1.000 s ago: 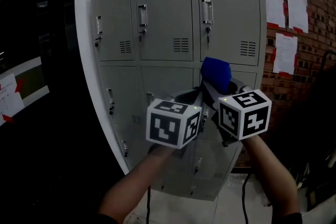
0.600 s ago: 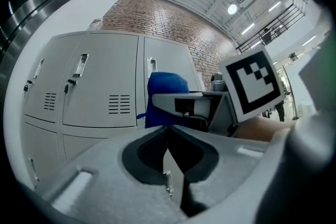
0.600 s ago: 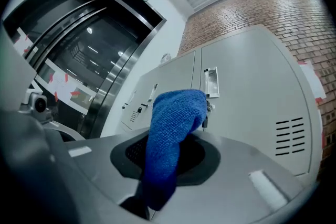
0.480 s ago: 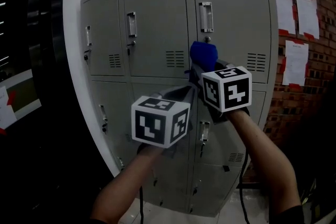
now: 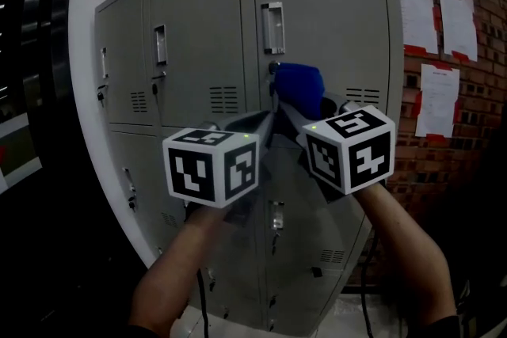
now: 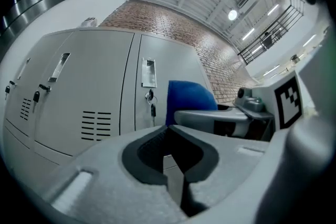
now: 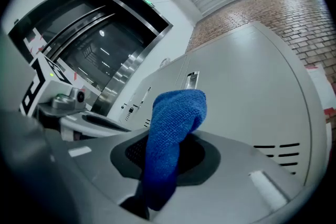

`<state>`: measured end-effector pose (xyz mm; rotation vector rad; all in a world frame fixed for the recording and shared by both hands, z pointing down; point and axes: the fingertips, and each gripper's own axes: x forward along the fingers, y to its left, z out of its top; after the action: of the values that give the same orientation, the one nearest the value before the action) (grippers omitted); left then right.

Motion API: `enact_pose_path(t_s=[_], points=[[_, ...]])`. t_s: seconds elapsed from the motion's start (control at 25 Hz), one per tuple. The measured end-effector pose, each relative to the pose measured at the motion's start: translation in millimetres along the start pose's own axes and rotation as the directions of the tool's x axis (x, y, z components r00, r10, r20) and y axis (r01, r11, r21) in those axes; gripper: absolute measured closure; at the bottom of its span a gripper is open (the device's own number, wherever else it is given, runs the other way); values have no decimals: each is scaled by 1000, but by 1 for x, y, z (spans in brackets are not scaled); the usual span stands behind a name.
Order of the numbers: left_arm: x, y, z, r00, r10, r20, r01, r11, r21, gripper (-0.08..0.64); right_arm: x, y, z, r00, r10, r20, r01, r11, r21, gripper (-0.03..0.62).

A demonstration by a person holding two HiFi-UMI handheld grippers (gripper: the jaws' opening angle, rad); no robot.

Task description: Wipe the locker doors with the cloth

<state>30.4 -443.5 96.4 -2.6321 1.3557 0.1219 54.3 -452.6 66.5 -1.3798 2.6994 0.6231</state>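
Head view: the right tool (image 5: pixel 305 105) clamps the blue cloth (image 5: pixel 299 81), bunched forward for wiping, near the upper locker door (image 5: pixel 341 20), at 5 o'clock from its handle (image 5: pixel 272 28).

Left gripper view: the left tool (image 6: pixel 169 131) is closed and empty, seemingly idle.

Right gripper view: the cloth stands pinched between the jaws.

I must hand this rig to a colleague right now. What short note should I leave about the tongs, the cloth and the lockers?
Left tongs: shut, empty, held beside the right ones.
Right tongs: shut on the blue cloth, which sticks out past the tips.
The cloth is raised in front of the upper right locker door, near the lock under its handle; I cannot tell whether it touches the door.
Done: cloth is in the tongs and at the lockers. No wiped area can be made out.
Left: wipe the doors, probably starting with this one.
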Motion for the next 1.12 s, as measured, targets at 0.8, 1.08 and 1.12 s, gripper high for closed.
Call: enact_pose_path(t_s=[0.8, 1.08, 1.12], points=[[58, -34, 7, 976, -216, 34, 216, 976, 12, 557, -87, -120, -18, 941, -318, -119, 318, 948, -21, 505], [31, -11, 20, 972, -227, 57, 227, 974, 7, 557, -46, -46, 41, 987, -155, -44, 155, 988, -16, 505], [26, -4, 24, 974, -219, 63, 218, 976, 13, 557, -35, -36, 49, 991, -127, -37, 127, 992, -11, 505]])
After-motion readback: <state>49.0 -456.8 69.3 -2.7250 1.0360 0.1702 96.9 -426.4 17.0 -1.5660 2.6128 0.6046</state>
